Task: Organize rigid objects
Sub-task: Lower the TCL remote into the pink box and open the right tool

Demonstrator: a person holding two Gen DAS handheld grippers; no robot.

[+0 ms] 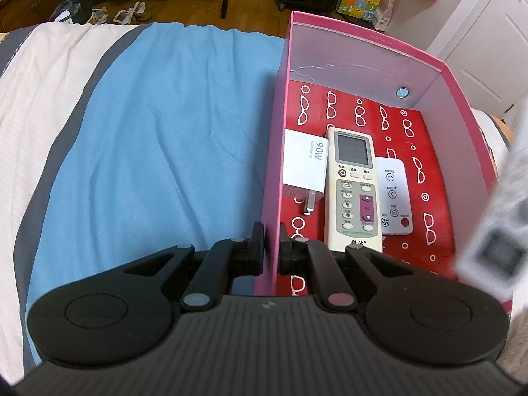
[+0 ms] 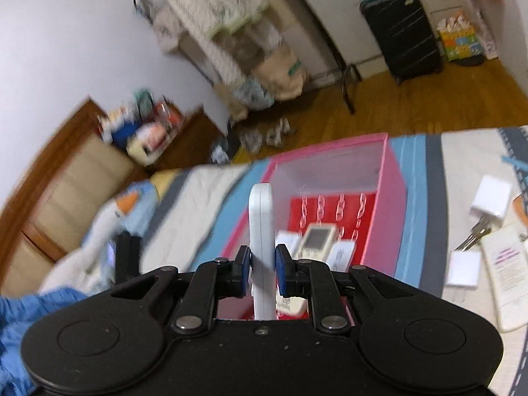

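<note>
A pink box with a red glasses-patterned floor sits on the bed. Inside lie a white 90W charger, a cream air-conditioner remote and a small white remote. My left gripper is shut on the box's left wall. My right gripper is shut on a white slim remote, held upright on edge above the box. The right gripper's tagged body shows blurred at the right of the left wrist view.
On the bed right of the box lie a white charger, a white adapter, keys and a white tube. A blue cloth covers the bed left of the box. A suitcase and a rack stand on the floor.
</note>
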